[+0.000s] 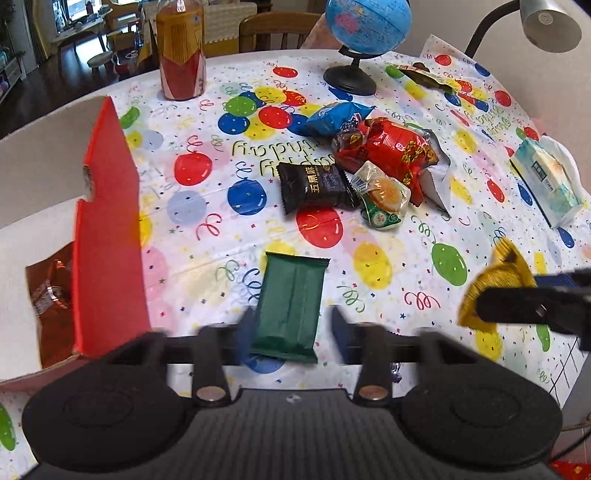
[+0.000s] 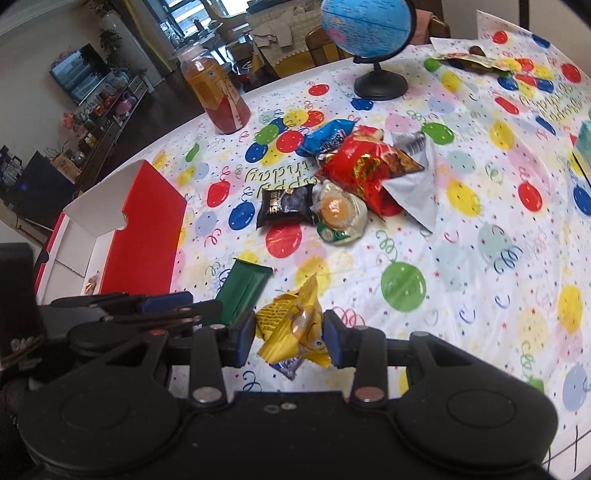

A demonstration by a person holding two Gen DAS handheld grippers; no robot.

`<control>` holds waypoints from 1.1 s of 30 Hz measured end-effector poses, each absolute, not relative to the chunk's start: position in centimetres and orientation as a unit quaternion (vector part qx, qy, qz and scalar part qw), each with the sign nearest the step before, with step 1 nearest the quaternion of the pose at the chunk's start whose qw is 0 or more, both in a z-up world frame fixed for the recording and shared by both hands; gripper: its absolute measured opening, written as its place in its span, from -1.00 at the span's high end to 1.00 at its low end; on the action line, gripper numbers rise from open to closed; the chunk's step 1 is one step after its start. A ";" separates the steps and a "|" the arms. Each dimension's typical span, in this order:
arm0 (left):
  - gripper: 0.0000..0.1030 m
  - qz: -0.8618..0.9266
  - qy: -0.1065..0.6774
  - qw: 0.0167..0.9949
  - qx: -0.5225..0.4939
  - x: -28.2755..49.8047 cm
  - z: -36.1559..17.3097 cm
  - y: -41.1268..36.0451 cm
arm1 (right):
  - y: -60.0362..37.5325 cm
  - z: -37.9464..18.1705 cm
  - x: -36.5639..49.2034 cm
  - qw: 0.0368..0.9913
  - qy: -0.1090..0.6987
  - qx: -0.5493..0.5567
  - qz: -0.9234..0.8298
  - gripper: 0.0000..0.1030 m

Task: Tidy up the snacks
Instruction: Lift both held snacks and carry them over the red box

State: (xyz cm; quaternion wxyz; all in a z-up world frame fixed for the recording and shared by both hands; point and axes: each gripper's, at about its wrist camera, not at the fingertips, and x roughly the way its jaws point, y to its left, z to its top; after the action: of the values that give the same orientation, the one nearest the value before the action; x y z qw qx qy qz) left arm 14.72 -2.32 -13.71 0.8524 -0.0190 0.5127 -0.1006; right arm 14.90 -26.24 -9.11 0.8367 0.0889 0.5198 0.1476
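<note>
- My right gripper (image 2: 289, 338) pinches the yellow packet (image 2: 291, 325); a loose pinch could drop it short of the red box (image 2: 144, 229).
- My left gripper (image 1: 291, 332) stands half-open around the green bar (image 1: 290, 306) beside that box, gripping nothing; it may slip.

Well ahead of your fingers stand a blue globe (image 1: 368, 23) and tall drink bottle (image 1: 181, 50); tissue pack (image 1: 546, 181) far right
</note>
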 end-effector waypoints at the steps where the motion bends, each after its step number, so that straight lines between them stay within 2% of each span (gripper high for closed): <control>1: -0.30 -0.099 0.511 0.854 -0.018 14.9 -13.9 -2.4 | -26.5 -9.2 14.7 0.836 0.520 0.093 0.147 0.26; 13: -0.28 -0.092 0.533 0.841 0.035 17.4 -17.7 -5.1 | -29.2 -10.5 13.6 0.830 0.531 0.119 0.122 0.25; 18: -0.03 -0.084 0.528 0.844 0.050 17.1 -17.9 -5.5 | -29.4 -10.8 13.8 0.828 0.534 0.120 0.123 0.25; 19: 0.14 -0.084 0.525 0.845 0.052 17.0 -17.8 -5.5 | -29.4 -10.9 13.8 0.828 0.534 0.119 0.124 0.25; 20: 0.16 -0.084 0.524 0.846 0.053 17.0 -17.8 -5.5 | -29.3 -10.9 13.8 0.828 0.535 0.118 0.125 0.25; 27: 0.17 -0.068 0.524 0.848 0.026 16.8 -17.4 -4.8 | -28.9 -10.7 13.9 0.828 0.536 0.107 0.125 0.26; 33: 0.17 -0.070 0.512 0.856 -0.001 15.7 -14.7 -3.9 | -28.4 -9.5 13.9 0.834 0.528 0.096 0.127 0.26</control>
State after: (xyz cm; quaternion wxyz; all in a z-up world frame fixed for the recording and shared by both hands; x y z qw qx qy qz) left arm 15.68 -3.93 -14.70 0.8559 -0.0012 0.5123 -0.0702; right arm 13.93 -28.38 -9.54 0.8341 0.0962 0.5282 0.1267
